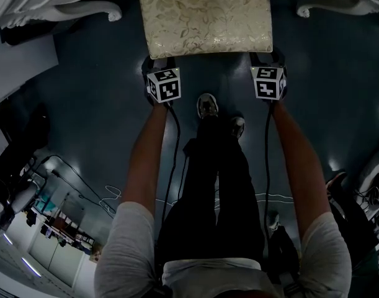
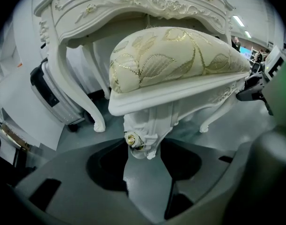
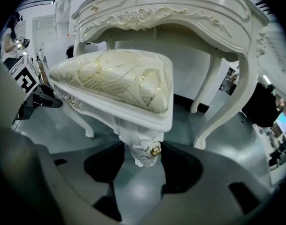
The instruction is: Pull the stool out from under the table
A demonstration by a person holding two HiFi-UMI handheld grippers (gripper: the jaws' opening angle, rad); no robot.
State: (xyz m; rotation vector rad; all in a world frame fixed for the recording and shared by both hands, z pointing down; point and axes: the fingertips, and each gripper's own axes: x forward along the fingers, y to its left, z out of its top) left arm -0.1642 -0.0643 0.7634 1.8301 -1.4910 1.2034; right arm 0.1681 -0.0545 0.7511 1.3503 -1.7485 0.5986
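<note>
Under the table's front edge: the stool (image 1: 205, 17) is standing on the dark floor (image 1: 84, 104), between the curved front legs of the white table (image 3: 180, 13). Its near edge is facing the person. Its far edge is running out of the head view, so how deep it is reaching under cannot be told.
Seat: a cream cushion with a gold leaf pattern is lying level on the white carved frame.
Left tongs (image 2: 143, 149): they are clenching the top of the stool's near-left leg (image 2: 147, 125), with the jaws pressing on either side just by the gold rosette (image 2: 131, 139).
Right tongs (image 3: 142, 156): they are gripping the near-right leg (image 3: 135, 142) at the same height, with the carved knee filling the gap between the jaws.
Person: both arms are reaching forward and down, and the marker cubes (image 1: 164, 84) are sitting just outside the seat's two near corners. The shoes (image 1: 207, 106) are standing on the floor right behind the stool.
Step in hand: both grips look set and the pull itself appears to be just starting or about to start.
Next move: it is calling for an even, straight draw toward the person on both legs together, keeping the stool level and centred so it is not catching a table leg, with the feet stepping back to make room.
</note>
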